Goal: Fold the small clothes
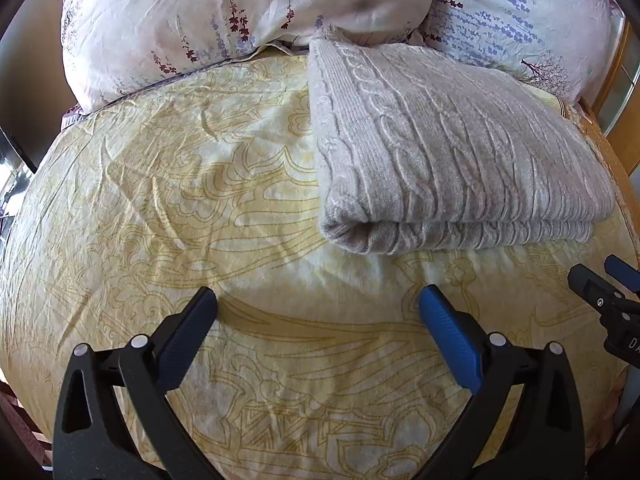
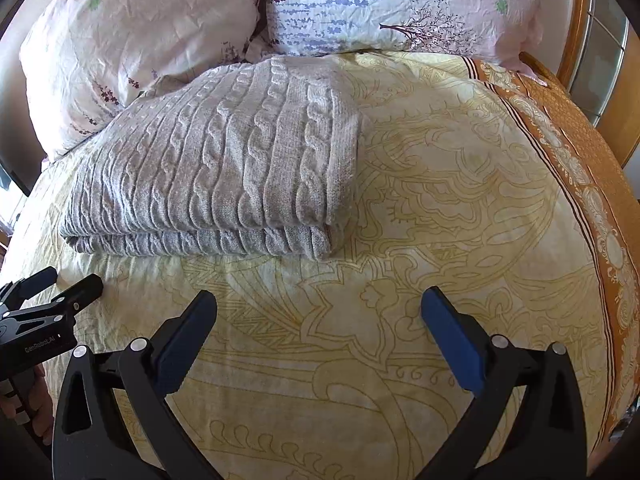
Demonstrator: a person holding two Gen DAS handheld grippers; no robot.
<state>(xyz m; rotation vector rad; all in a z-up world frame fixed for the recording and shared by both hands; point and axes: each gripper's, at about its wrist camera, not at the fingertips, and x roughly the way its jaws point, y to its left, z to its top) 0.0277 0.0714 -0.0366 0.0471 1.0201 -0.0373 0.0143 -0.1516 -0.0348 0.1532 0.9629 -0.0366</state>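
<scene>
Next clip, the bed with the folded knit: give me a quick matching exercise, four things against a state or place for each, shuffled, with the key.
Things:
1. grey cable-knit sweater
2. left hand-held gripper
3. floral pillows
4. yellow patterned bedspread

States or places:
A. spread flat beneath everything
B. folded, lying on the bed
C. jaws open, nothing between them
D. at the head of the bed, behind the knit

Pairs: 1-B, 2-C, 3-D, 4-A
</scene>
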